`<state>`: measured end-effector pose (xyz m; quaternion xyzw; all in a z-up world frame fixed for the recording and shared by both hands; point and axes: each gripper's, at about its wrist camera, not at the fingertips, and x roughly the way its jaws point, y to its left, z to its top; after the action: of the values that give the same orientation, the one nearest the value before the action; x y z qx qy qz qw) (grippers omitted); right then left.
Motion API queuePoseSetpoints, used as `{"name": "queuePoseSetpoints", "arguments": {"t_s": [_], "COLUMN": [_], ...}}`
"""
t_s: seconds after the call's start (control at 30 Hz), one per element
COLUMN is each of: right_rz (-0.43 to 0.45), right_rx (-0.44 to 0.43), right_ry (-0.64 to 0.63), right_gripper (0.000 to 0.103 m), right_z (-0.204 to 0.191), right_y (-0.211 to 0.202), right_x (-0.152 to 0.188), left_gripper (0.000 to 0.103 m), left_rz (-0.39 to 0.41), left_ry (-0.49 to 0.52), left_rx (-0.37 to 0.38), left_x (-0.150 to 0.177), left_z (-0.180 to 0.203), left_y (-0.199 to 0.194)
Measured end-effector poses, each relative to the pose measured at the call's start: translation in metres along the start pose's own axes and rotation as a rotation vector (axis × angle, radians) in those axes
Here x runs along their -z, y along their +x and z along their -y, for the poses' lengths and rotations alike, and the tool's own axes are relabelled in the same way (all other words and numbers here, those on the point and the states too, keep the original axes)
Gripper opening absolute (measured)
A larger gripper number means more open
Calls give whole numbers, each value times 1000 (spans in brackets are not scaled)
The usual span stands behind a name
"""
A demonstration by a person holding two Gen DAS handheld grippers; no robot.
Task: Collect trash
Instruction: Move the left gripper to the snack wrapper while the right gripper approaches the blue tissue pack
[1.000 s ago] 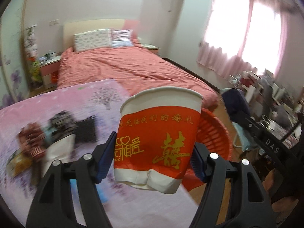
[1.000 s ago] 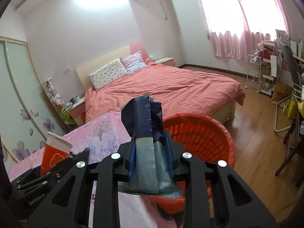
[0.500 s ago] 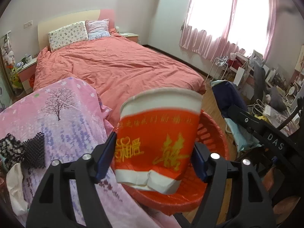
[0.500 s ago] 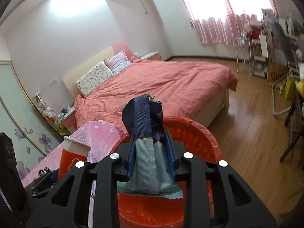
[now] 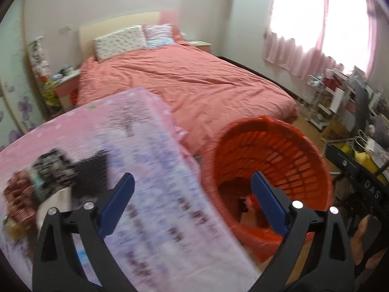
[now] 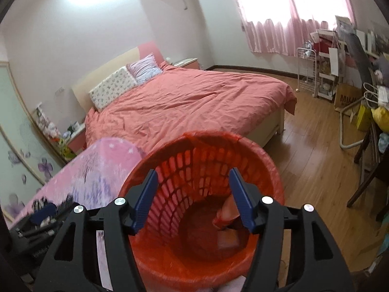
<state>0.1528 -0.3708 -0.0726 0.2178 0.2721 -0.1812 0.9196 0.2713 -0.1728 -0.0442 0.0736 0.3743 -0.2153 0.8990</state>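
Right wrist view: my right gripper (image 6: 192, 197) hangs wide and empty over the red bin (image 6: 265, 163), where a paper cup (image 6: 227, 210) lies at about 3 o'clock. My left gripper (image 5: 192, 204) is also spread, holding nothing. More trash (image 5: 36, 187) sits on the pink table (image 5: 150, 146) at 9 o'clock; I judge a hasty swing there could knock the bin.

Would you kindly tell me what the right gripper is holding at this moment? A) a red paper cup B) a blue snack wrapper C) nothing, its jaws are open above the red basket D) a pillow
C: the right gripper has its blue pads spread wide with only the red trash basket showing between them.
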Motion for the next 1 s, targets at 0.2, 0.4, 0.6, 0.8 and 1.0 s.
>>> {"name": "queuePoseSetpoints", "arguments": {"t_s": [0.2,0.4,0.6,0.8,1.0], "right_rz": [-54,-128,-225,-291,-318], "right_rx": [-66,-169,-277,-316,-256], "right_ry": [-112,-239,-350,-440,-487], "right_gripper": [67,69,69,68,62], "right_z": [-47,-106,-162,-204,-218], "right_y": [-11,-16,-16,-11,4], "right_x": [23,56,93,125,137], "left_gripper": [97,97,97,97,97], "left_rz": [13,18,-16,-37,-74], "left_ry": [-61,-160,-295,-315,-276], "left_rx": [-96,-239,-371,-429,-415], "left_x": [30,71,106,126,126], "left_z": [-60,-156,-242,-285,-301], "left_y": [-39,-79,-102,-109,-92]}}
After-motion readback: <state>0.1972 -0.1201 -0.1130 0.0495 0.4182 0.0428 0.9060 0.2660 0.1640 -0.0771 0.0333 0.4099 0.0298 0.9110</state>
